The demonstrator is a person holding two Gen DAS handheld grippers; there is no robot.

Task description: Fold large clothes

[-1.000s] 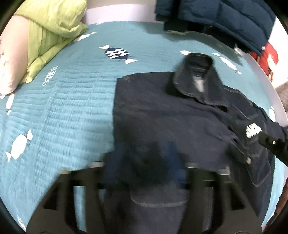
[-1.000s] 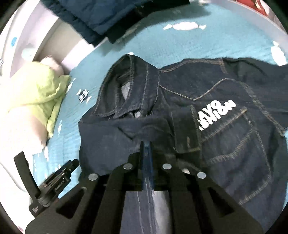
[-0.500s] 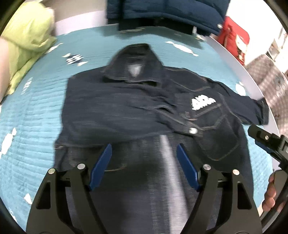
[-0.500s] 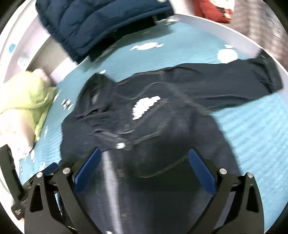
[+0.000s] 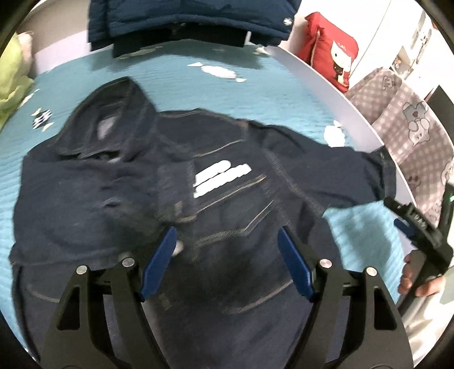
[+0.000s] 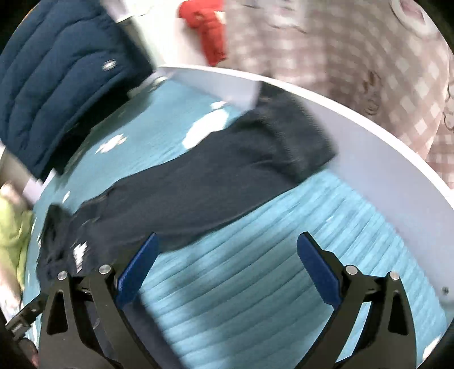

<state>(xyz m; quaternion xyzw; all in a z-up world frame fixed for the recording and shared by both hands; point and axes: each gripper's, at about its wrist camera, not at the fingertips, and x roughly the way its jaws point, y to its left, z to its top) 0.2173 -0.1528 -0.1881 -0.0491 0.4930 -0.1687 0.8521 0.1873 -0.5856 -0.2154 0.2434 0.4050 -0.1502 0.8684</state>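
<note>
A dark denim jacket (image 5: pixel 221 210) with white lettering lies face up on the teal bedspread (image 5: pixel 176 73), collar toward the far side. Its left side is folded in over the chest. One sleeve (image 5: pixel 340 173) stretches right, to the bed's rim. My left gripper (image 5: pixel 227 237) hovers open above the jacket's chest pocket, nothing between its blue pads. My right gripper (image 6: pixel 227 238) is open over bare bedspread just below that sleeve (image 6: pixel 227 173). It also shows at the right edge of the left wrist view, as the right gripper (image 5: pixel 411 224) held by a hand (image 5: pixel 417 278).
A navy puffer jacket (image 5: pixel 184 17) lies across the far end of the bed. A red cushion (image 5: pixel 332 54) and a checked blanket (image 5: pixel 411 127) sit beyond the white bed rim (image 5: pixel 326 82) on the right. A lime green pillow (image 5: pixel 11 85) lies at the far left.
My right gripper, shut on jacket cloth a second ago, let go, opened wide and swung right toward the sleeve. My left gripper travelled right, from the jacket's left edge to over its chest.
</note>
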